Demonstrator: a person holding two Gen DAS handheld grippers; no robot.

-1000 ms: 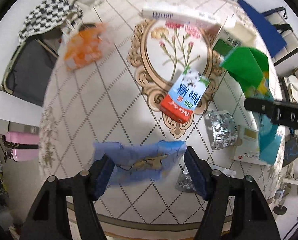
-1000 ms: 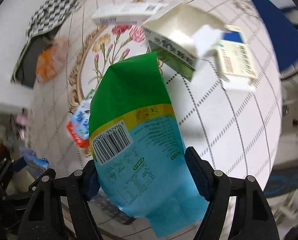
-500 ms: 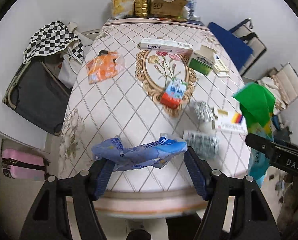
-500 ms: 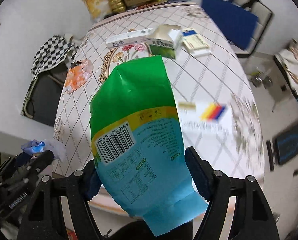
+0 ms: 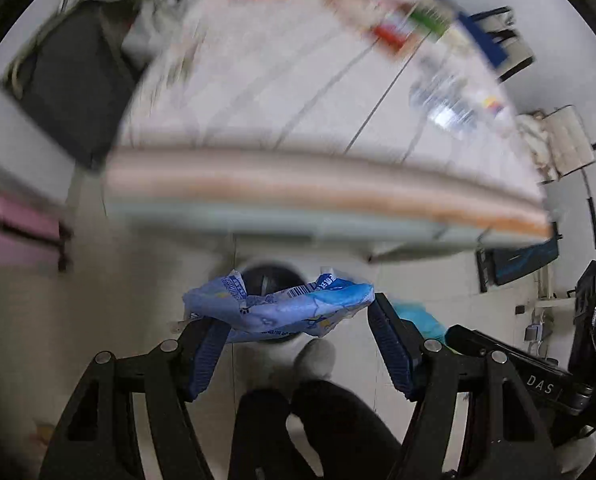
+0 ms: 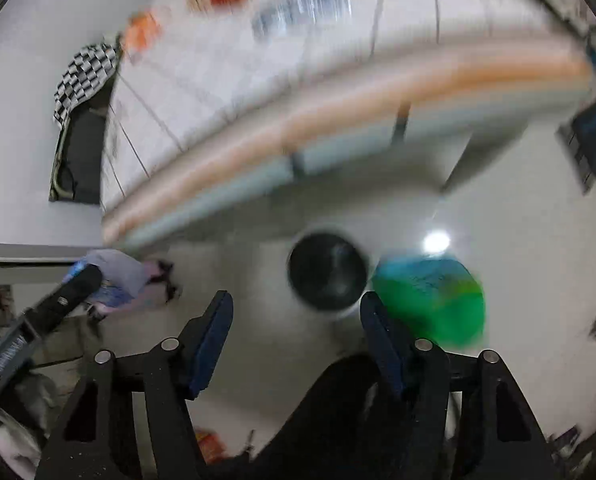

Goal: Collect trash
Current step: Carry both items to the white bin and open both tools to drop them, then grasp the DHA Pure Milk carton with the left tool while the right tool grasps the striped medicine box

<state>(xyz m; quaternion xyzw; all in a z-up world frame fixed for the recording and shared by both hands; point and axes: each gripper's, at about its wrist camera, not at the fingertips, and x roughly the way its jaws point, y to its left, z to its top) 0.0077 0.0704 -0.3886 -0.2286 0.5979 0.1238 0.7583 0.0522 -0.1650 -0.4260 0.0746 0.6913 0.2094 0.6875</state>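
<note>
The left gripper [image 5: 294, 322] holds its jaws clamped on a crumpled blue wrapper [image 5: 282, 310], stretched between the pads above a dark round bin [image 6: 327, 274] on the pale floor [image 6: 517, 240]. The right gripper [image 6: 296, 322] has nothing between its jaws; they stand apart and have just been closing. Its green-and-blue bag [image 6: 429, 304] is free of the pads, just beside the bin's right rim, blurred; whether it touches the floor cannot be told. A dark trouser leg [image 6: 329, 420] shows low between the right fingers. Bare floor lies open around the bin, to the right most of all. Beyond, the desk [image 5: 325, 196] shows its orange-banded near edge across both views, with the bin just in front of that edge. Smeared litter remains on the desktop, too blurred to name. A second ago both grippers were over the desk and the right jaws gripped the bag; now both are past the edge over the floor, with the bag out of the jaws and the wrapper gripped as before.
</note>
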